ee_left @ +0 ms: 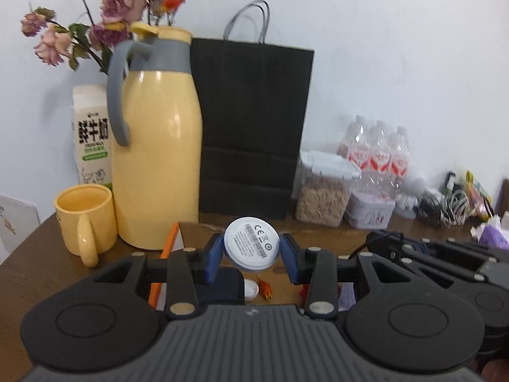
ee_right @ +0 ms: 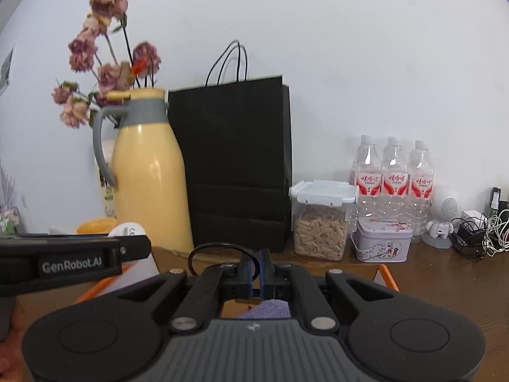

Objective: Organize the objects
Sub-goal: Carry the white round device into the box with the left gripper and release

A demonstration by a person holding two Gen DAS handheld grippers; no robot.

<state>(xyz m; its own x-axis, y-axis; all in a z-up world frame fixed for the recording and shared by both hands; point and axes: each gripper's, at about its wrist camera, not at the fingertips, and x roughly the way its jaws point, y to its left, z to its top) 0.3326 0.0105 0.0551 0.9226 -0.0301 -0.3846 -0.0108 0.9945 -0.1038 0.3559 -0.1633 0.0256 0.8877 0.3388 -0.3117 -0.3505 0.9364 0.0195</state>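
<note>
Along the back edge of the brown wooden worktop [ee_left: 38,254], from the left, stand a white milk carton [ee_left: 92,133] printed with bold black Chinese characters and a green band, a pale yellow ceramic mug [ee_left: 86,219] with its handle turned toward the camera, and a tall pale yellow thermos jug with a grey collar and handle [ee_left: 159,146], dried pink roses [ee_left: 105,16] rising behind it. Next comes an upright black paper carrier bag with cord handles [ee_left: 251,127], then a clear lidded plastic box of pale seeds [ee_right: 319,222], a small printed oval tin [ee_right: 381,243], three clear water bottles with red and white labels [ee_right: 393,175], a small white astronaut figure [ee_right: 442,216] and a tangle of cables [ee_right: 480,232] toward the right edge. The left hand-held gripper [ee_left: 252,248] is clamped on a white round disc-shaped device [ee_left: 252,248], held above the worktop in front of the bag, its flat labelled face toward the camera showing a CE mark and a barcode; the finer print is unreadable. Its casing reads "GenRobot.AI" in the right wrist view. The right hand-held gripper [ee_right: 256,270] is fully closed, pinching a thin black looped cable [ee_right: 203,250] that arcs up and left.
</note>
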